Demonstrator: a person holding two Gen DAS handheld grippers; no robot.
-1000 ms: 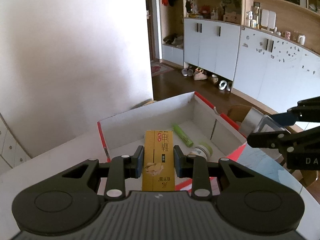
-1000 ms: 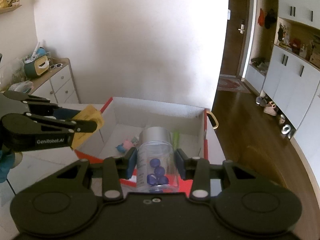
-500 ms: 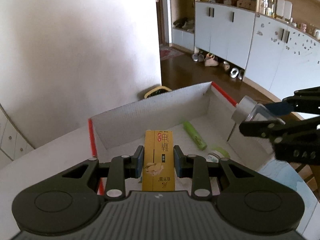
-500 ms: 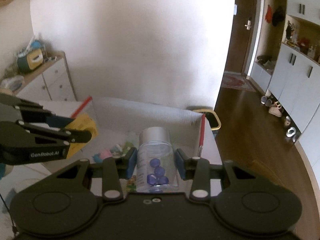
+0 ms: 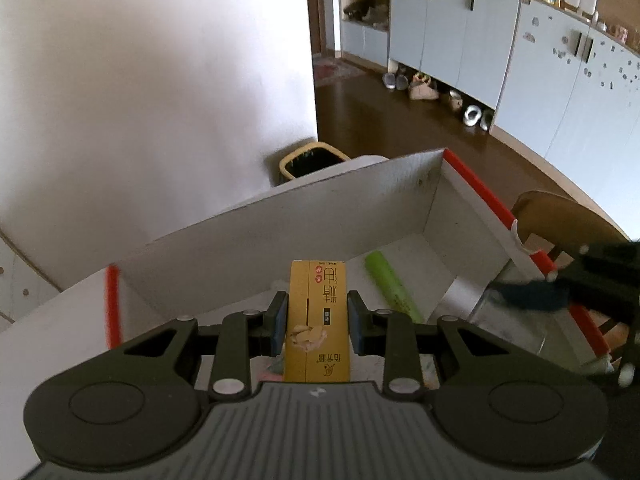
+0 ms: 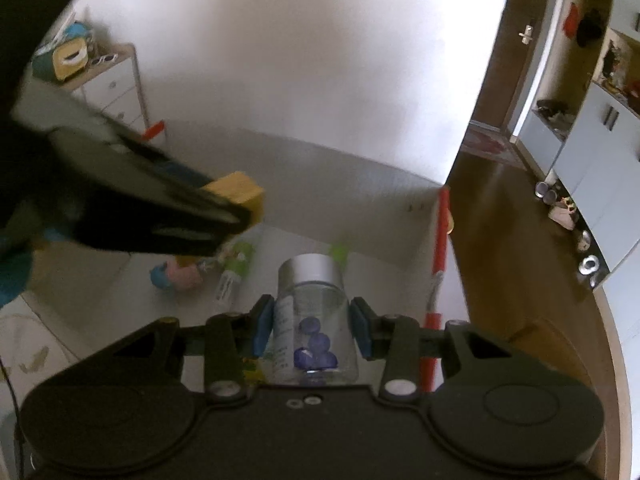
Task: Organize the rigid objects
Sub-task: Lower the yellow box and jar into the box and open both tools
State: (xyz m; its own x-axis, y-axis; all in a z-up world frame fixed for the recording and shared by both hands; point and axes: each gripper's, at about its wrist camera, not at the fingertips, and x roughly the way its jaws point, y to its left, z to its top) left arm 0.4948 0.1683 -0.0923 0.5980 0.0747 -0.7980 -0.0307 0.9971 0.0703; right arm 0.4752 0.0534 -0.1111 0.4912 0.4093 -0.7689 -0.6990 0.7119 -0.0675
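My left gripper [image 5: 317,322] is shut on a yellow carton [image 5: 318,312] and holds it over the near part of the open white cardboard box [image 5: 280,216] with red edges. My right gripper [image 6: 313,326] is shut on a clear jar [image 6: 316,320] with a silver lid and blue pieces inside, held above the box's right side. In the right wrist view the left gripper and the yellow carton [image 6: 240,192] show blurred at left. In the left wrist view the right gripper [image 5: 560,292] shows blurred at right.
In the box lie a green tube [image 5: 392,286], a small white and green bottle [image 6: 234,274] and a pink and blue toy [image 6: 176,276]. A yellow-rimmed bin [image 5: 308,160] stands behind the box. A wooden chair [image 5: 568,216] is to its right.
Both grippers have moved forward and down over the box, still holding their objects. The left gripper now comes closer in the right wrist view.
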